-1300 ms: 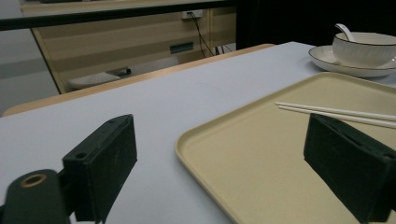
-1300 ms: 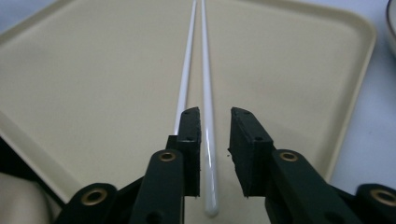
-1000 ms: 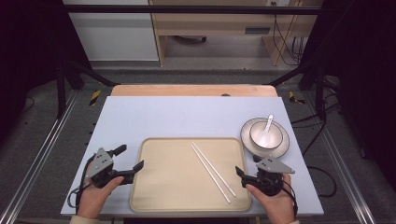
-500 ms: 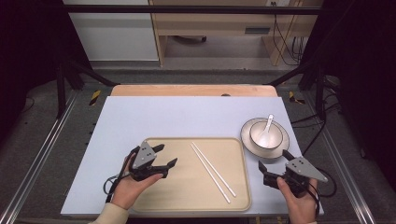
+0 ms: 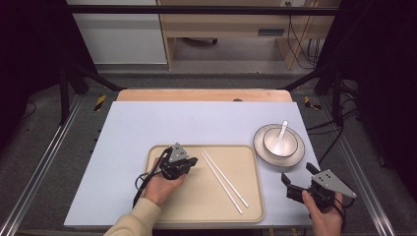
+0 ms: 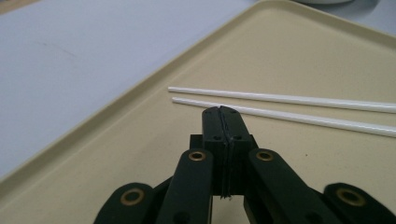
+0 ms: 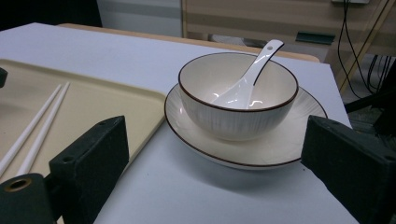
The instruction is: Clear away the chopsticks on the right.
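Two chopsticks: white chopsticks [image 5: 225, 181] lie side by side, nearly parallel, on the beige tray [image 5: 251, 212], running diagonally across its middle; their near ends sit just ahead of the left gripper [image 6: 221, 112].
Handling: thin, stiff, light and smooth, so likely to slip or roll on the tray; a pinch near one end would probably tip them, a pinch across both near mid-length should hold steadier.
Left gripper state: jaws pressed together, holding nothing, poised low over the tray just short of the chopstick tips.
Right gripper [image 5: 298, 180]: jaws spread wide, empty, off the tray at the bench's [image 5: 196, 123] right front, facing the bowl [image 7: 238, 95].
Bowl set: one bowl on one saucer [image 7: 280, 149], one white spoon [image 7: 247, 77] leaning inside the bowl; ceramic-looking, so likely heavier and fragile.
Count: two chopsticks, one tray, one bowl, one saucer, one spoon.
Placement: bowl set stands on the bench just beside the tray's right edge.
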`<action>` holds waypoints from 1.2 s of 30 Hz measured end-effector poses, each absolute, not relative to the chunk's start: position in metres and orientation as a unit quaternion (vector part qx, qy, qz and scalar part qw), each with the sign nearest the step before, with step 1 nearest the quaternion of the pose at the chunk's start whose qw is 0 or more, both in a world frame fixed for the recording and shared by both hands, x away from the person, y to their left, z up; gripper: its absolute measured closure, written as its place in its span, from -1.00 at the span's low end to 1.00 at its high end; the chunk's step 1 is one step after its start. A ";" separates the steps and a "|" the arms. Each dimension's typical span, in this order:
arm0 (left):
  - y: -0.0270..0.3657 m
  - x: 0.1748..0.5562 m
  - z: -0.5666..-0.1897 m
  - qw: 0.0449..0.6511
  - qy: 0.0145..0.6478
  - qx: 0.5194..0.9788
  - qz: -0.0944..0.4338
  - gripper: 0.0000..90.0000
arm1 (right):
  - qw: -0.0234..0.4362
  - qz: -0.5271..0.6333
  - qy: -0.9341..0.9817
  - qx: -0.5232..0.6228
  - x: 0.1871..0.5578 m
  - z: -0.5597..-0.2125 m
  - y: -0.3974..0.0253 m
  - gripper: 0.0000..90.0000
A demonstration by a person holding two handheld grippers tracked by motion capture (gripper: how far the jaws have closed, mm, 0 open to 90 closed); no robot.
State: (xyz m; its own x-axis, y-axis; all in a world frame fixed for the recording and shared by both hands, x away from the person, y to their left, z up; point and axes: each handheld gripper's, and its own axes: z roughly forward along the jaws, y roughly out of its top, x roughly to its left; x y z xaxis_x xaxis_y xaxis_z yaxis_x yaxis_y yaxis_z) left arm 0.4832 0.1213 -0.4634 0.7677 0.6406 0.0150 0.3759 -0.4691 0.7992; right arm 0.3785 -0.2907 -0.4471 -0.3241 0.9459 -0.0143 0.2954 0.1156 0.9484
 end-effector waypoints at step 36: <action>0.025 0.533 -0.475 0.375 0.201 0.897 0.115 0.98 | 0.308 0.449 0.691 0.475 0.386 -0.458 -0.286 -0.80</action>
